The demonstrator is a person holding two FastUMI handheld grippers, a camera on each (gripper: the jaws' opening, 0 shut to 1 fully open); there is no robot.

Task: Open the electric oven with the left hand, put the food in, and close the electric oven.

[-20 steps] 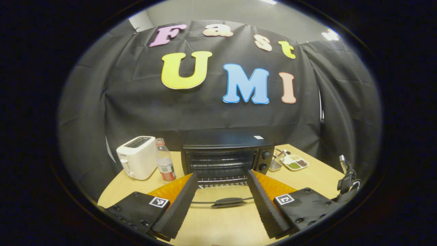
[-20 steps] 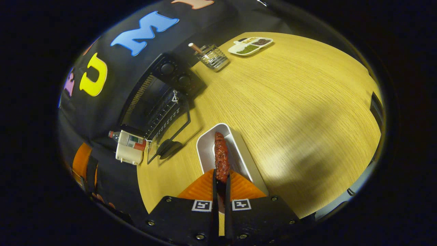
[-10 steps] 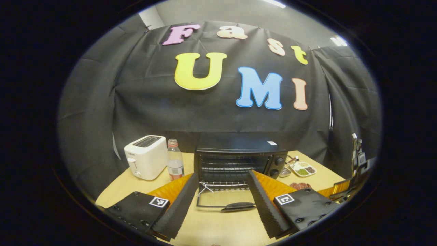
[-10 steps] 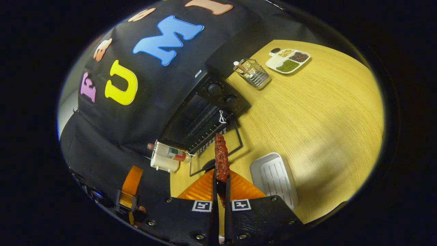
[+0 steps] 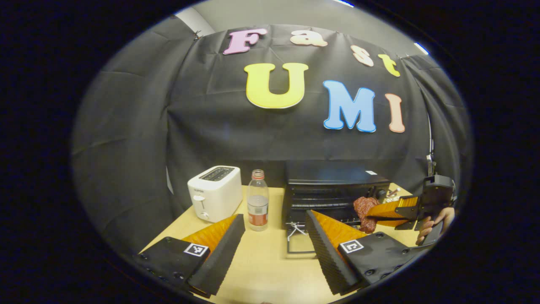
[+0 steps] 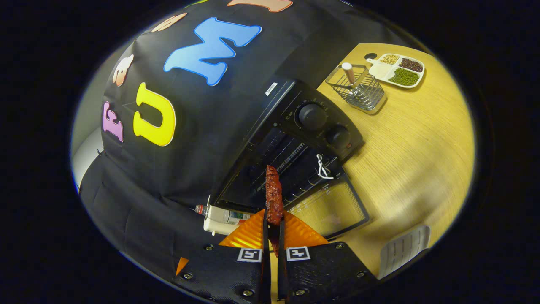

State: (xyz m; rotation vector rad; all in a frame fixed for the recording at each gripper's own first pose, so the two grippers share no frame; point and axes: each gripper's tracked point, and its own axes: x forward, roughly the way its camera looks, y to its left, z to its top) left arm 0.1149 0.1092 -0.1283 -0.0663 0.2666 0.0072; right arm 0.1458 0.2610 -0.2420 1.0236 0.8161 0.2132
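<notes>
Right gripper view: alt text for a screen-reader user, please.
The right gripper, shut on a strip of red meat, points at the black electric oven, whose glass door lies open on the wooden table. A wire basket stands beyond the oven.

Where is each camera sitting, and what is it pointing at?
Left gripper view: rides on the open left gripper, low over the table, facing the oven, toaster and bottle; a hand holds the right gripper on the right of this view.
Right gripper view: rides on the right gripper, tilted, looking at the oven's open front; its fingers pinch the meat.
Both views share the oven, meat, bottle and toaster.
</notes>
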